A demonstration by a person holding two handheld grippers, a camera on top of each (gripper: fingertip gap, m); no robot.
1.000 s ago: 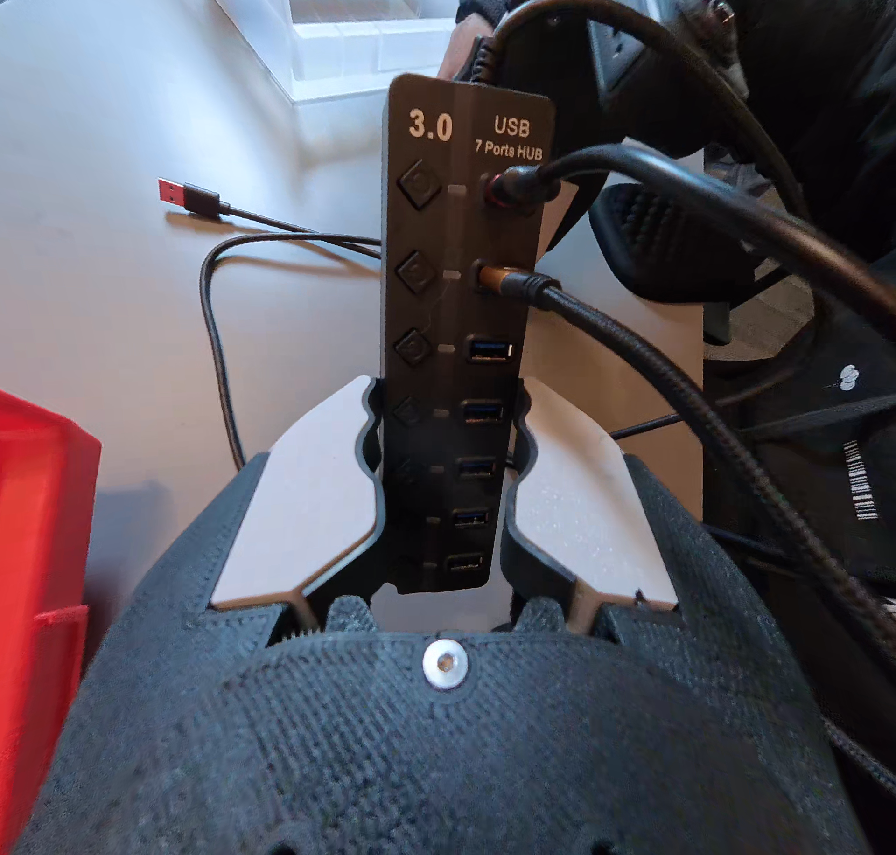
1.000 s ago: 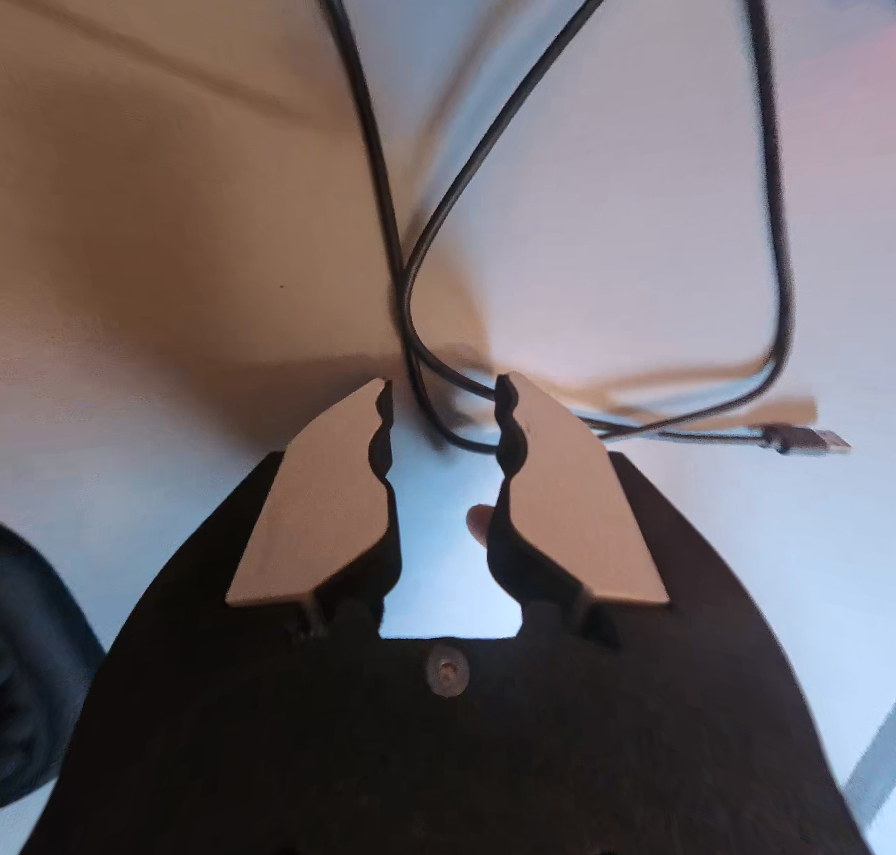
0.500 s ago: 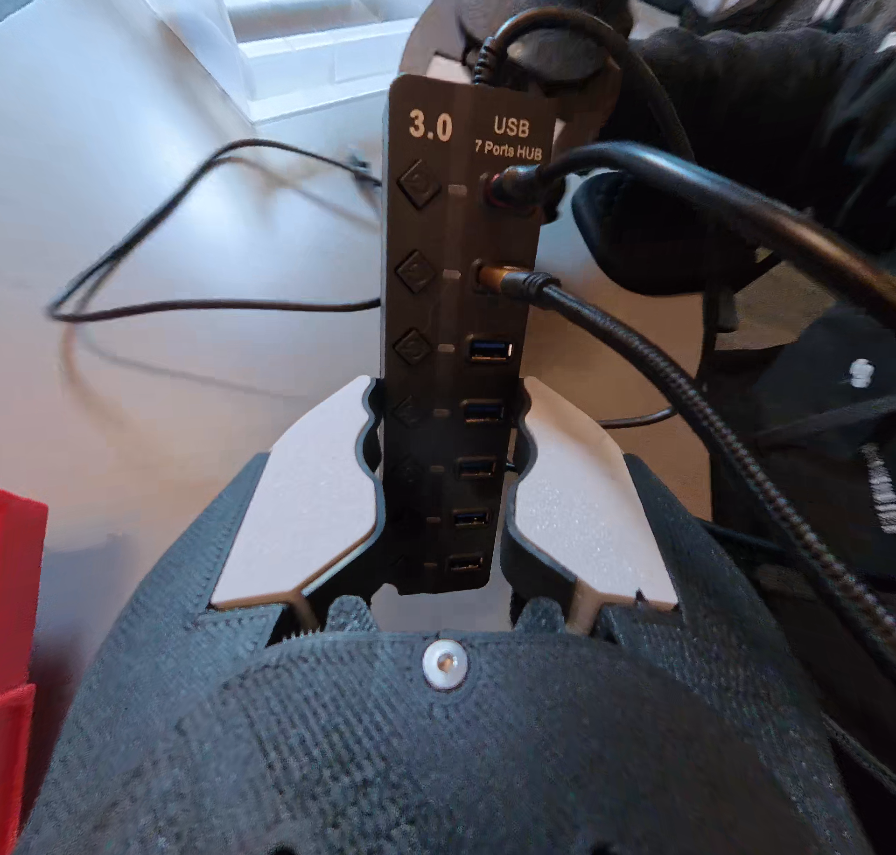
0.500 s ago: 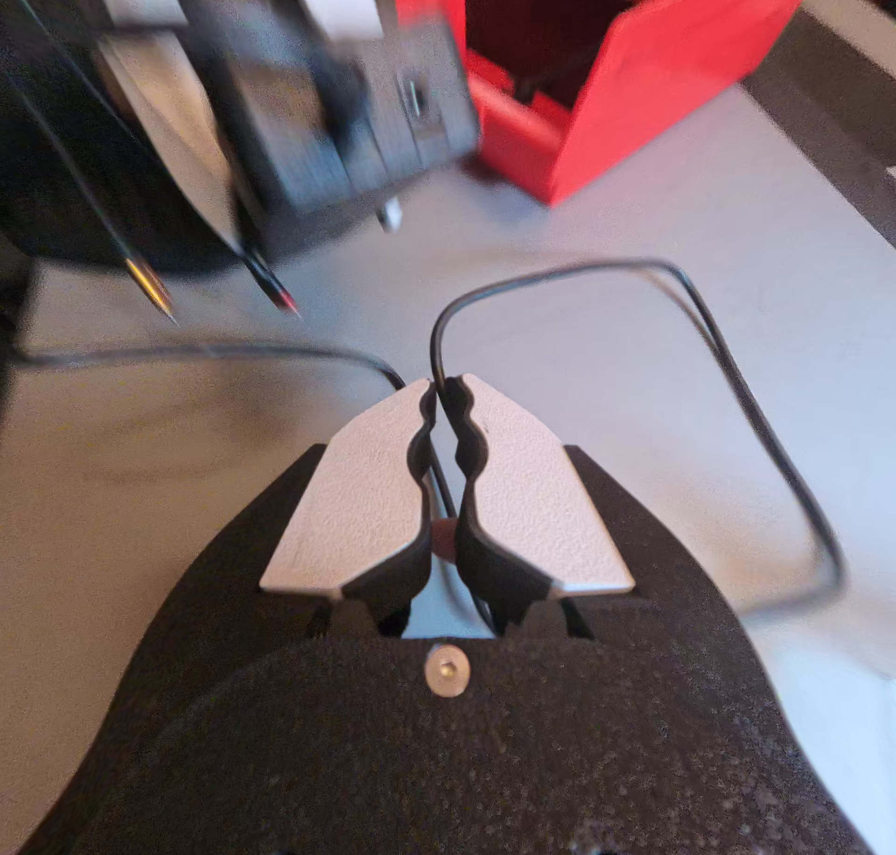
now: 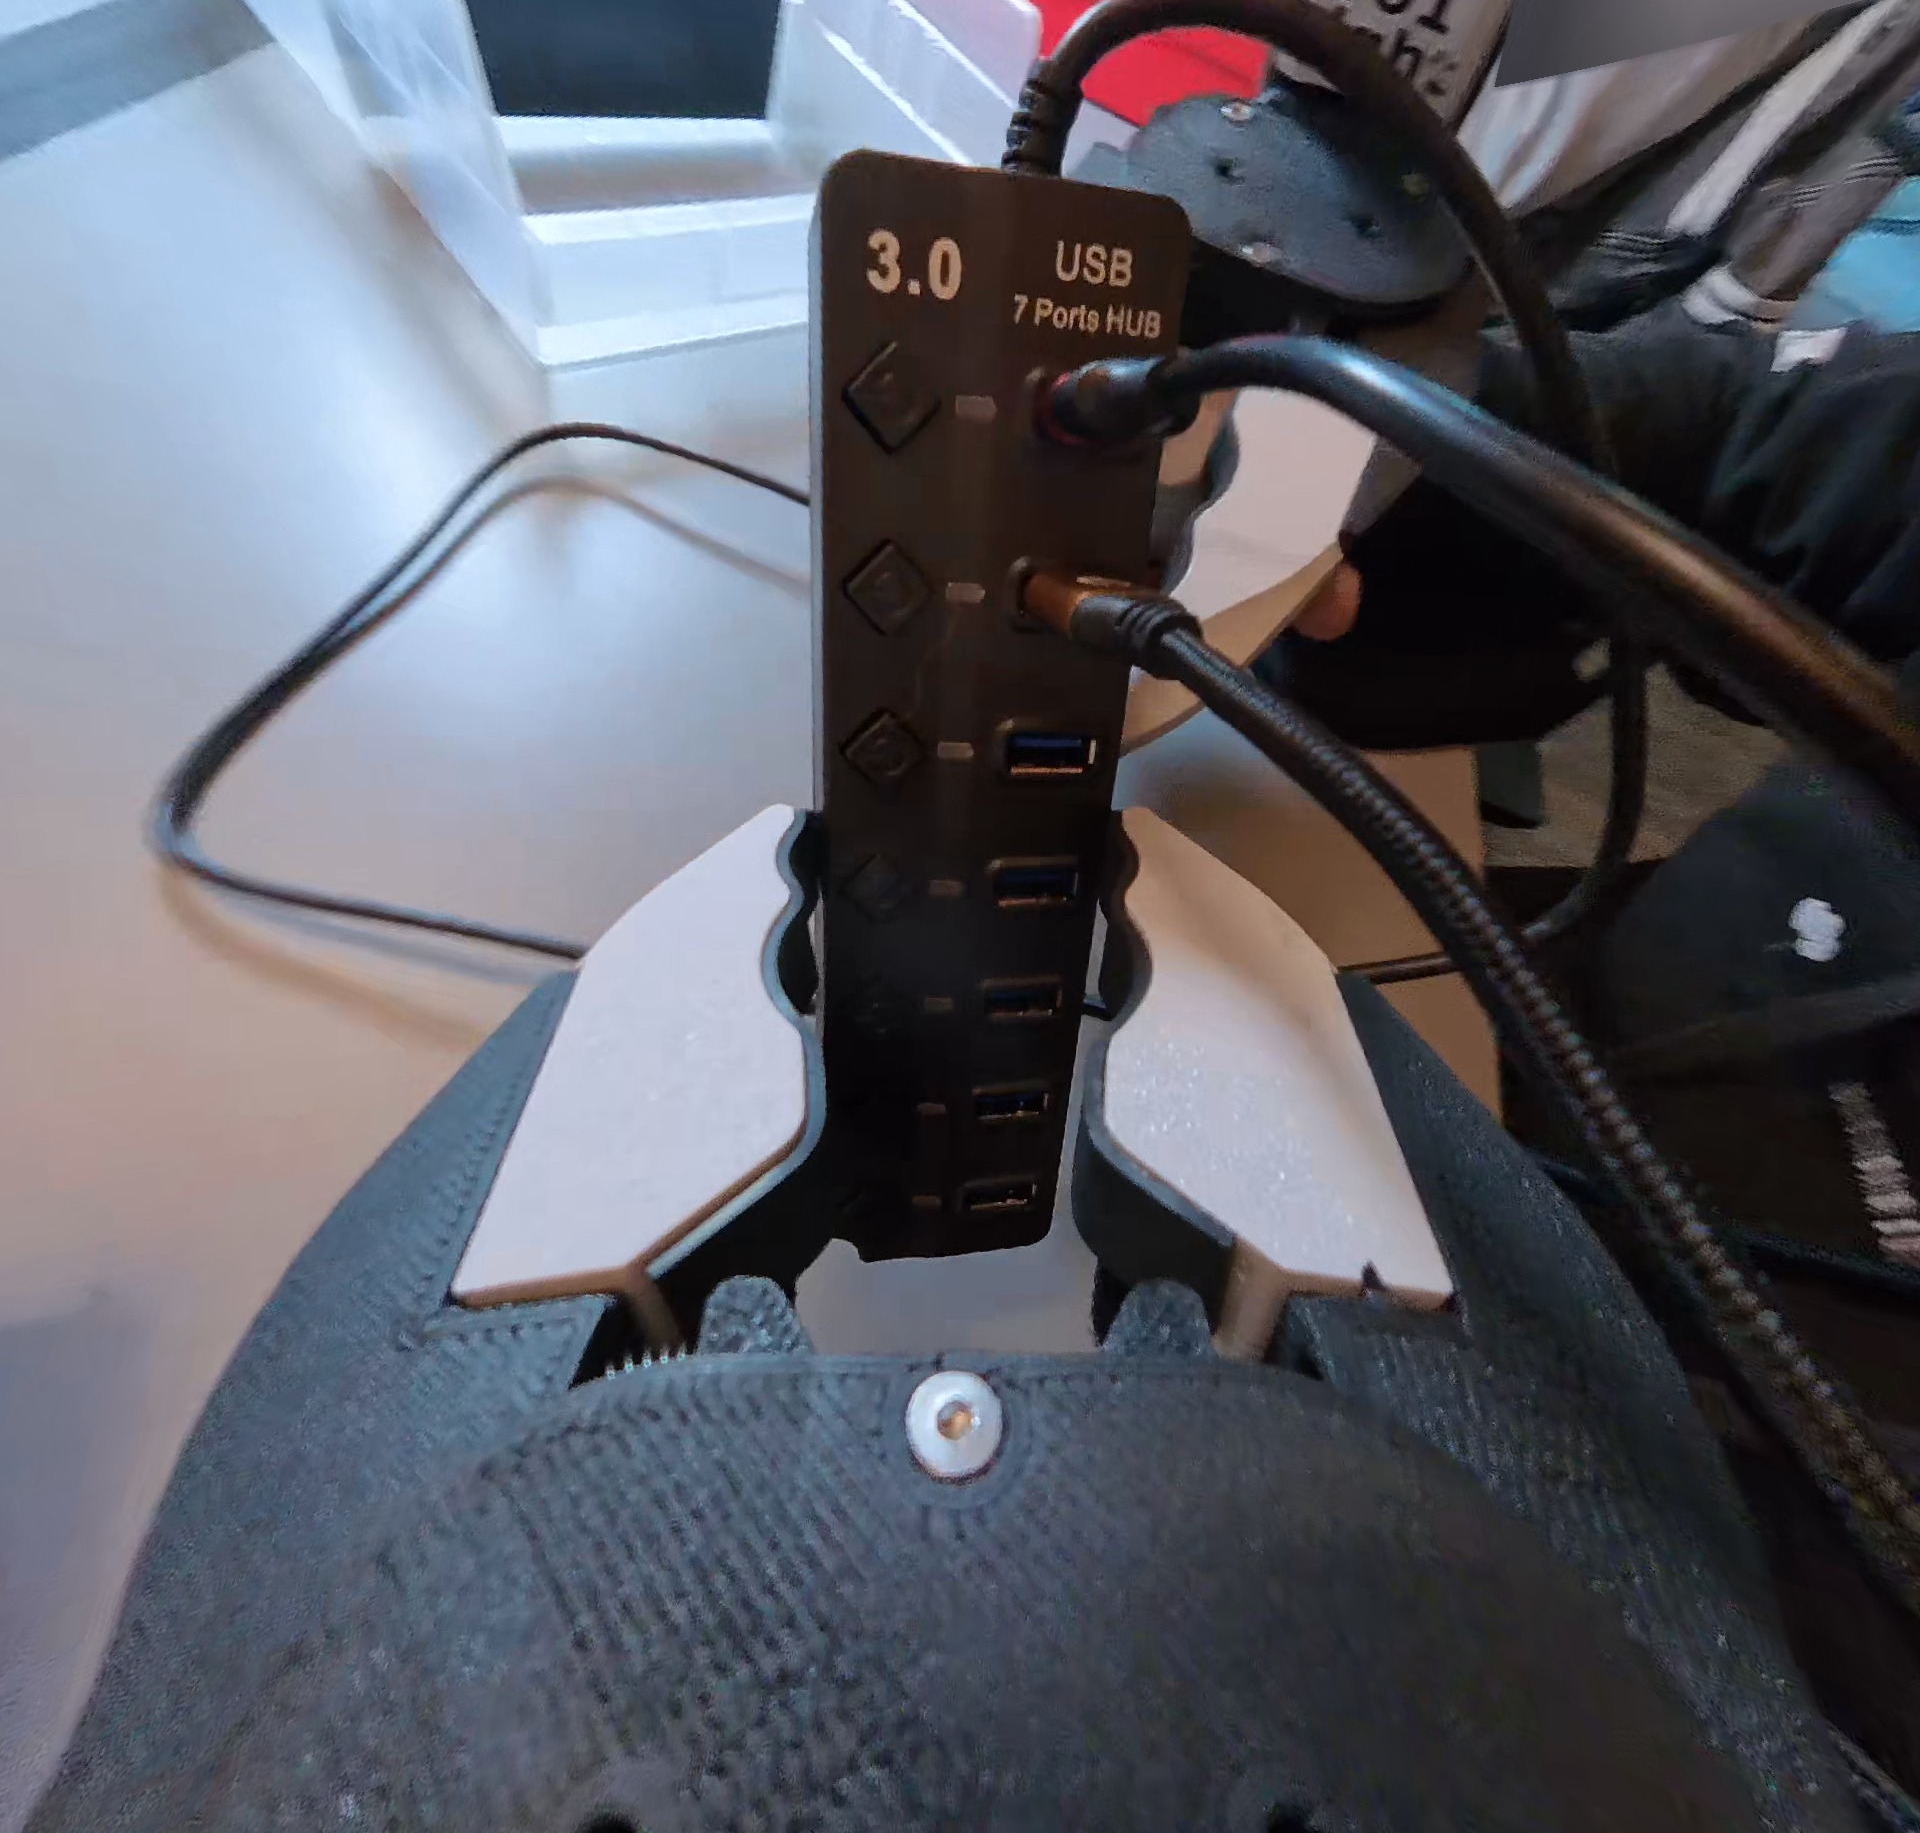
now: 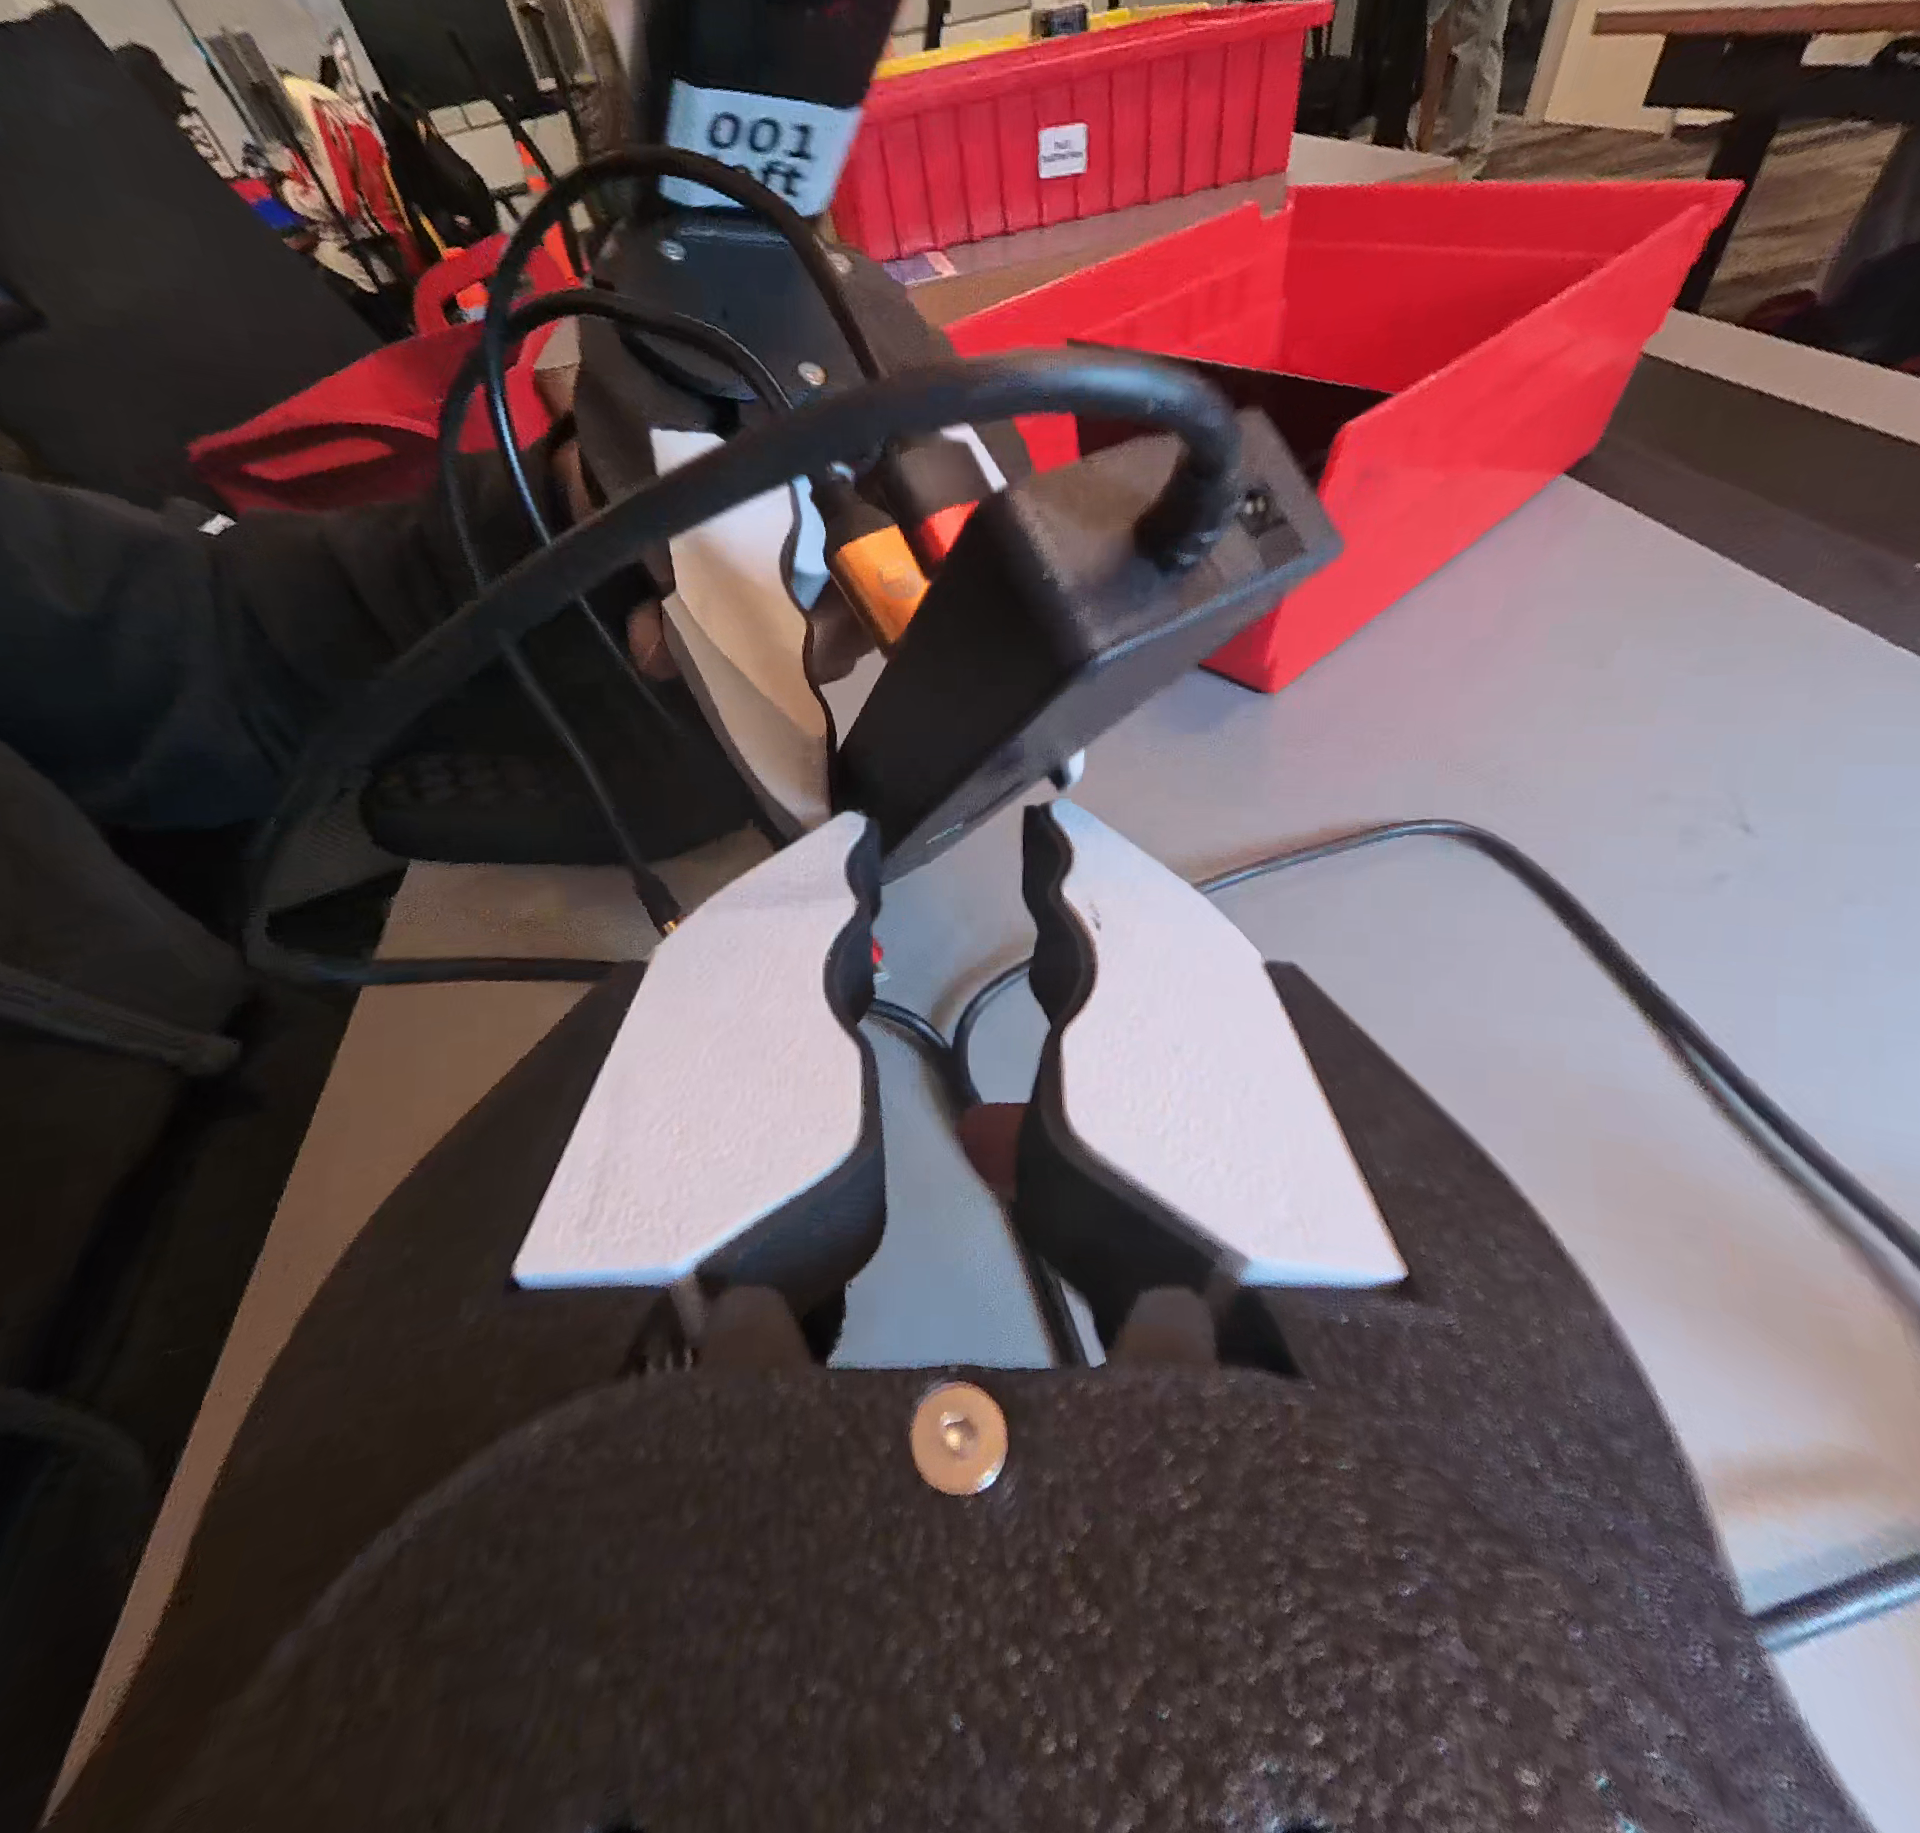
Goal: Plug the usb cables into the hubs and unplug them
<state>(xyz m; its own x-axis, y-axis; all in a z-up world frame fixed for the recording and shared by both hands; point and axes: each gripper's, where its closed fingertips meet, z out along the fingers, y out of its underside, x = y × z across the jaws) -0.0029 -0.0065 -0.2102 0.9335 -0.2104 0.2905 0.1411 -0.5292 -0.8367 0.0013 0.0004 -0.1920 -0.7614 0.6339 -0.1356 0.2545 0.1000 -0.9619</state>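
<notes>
So at this point I was mid plug-in phase, not unplugging yet. My left claw [image 5: 961,833] was clenched on the lower half of the black hub [image 5: 977,536], holding it up off the white table [image 6: 1558,692] with the port row facing me. The top two ports were filled: one by a thick smooth cable [image 5: 1455,422] with a red-ringed plug, the next by a braided cable [image 5: 1403,879] with an orange plug. The other five ports were empty, starting with the third port [image 5: 1047,753]. My right claw [image 6: 951,838] sat just under the hub's far end with its jaws parted. The thin black cable [image 6: 1558,910] looped across the table and ran back through that gap. The gap looked wider than the cable, so I'd call the right claw released rather than pinching anything. There was a reddish blob low between the fingers, but I honestly couldn't tell what it was, and I couldn't see the thin cable's plug at all. My guess for the next move: find that plug, grab it right behind the metal, square it up flat with the third port and push straight in while the left claw braces the hub. Those two plugged cables were crowding the right side, so snagging one seemed like the main risk.
</notes>
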